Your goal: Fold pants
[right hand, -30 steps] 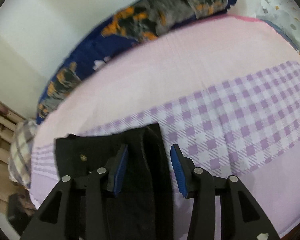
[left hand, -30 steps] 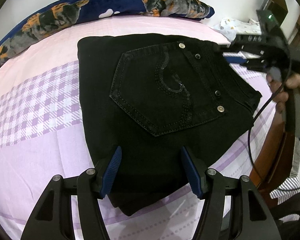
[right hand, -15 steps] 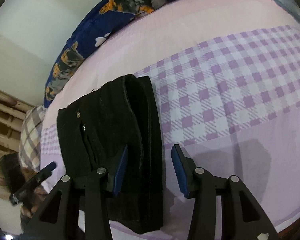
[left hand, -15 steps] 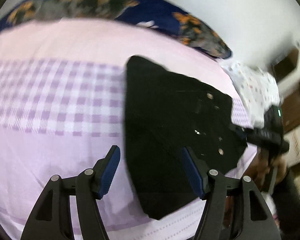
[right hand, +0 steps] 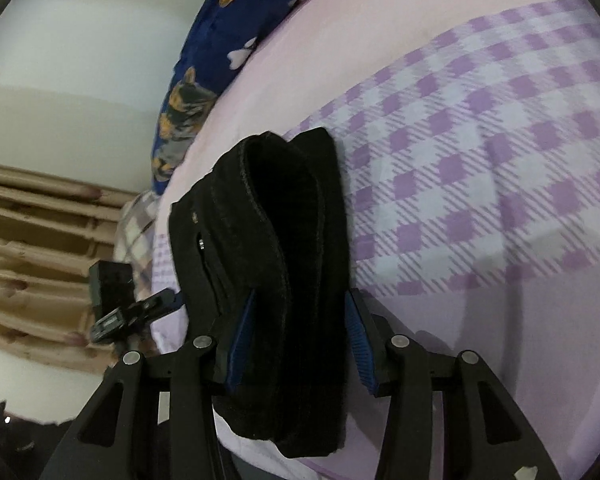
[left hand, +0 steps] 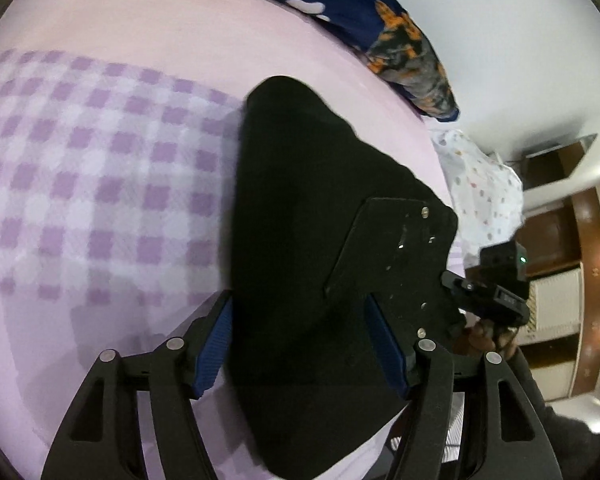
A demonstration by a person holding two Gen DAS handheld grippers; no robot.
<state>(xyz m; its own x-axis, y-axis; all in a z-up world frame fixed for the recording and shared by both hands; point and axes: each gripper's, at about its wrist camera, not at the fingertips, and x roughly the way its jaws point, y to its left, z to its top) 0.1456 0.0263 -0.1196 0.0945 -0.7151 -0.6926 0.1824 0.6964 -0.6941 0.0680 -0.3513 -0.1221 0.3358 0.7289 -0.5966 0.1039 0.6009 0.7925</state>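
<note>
The black pants [left hand: 312, 240] lie folded into a thick stack on the pink and purple checked bedsheet [left hand: 80, 160], back pocket up. My left gripper [left hand: 300, 344] is open and straddles the near edge of the stack. In the right wrist view the stack [right hand: 284, 248] shows edge-on with its layers. My right gripper [right hand: 298, 344] is open, its blue pads on either side of the stack's side edge. Each gripper shows in the other's view, the right one [left hand: 496, 292] and the left one [right hand: 116, 300].
A dark blue pillow with orange and grey print [left hand: 384, 28] lies at the head of the bed. A white dotted cloth [left hand: 480, 184] sits beyond the pants. Dark wooden furniture [left hand: 560, 232] stands past the bed; curtains [right hand: 28, 248] hang on the other side.
Both grippers have tilted and swung in around the folded pants. The right gripper now has the stack's edge between its open fingers. The pants have stayed in place.
</note>
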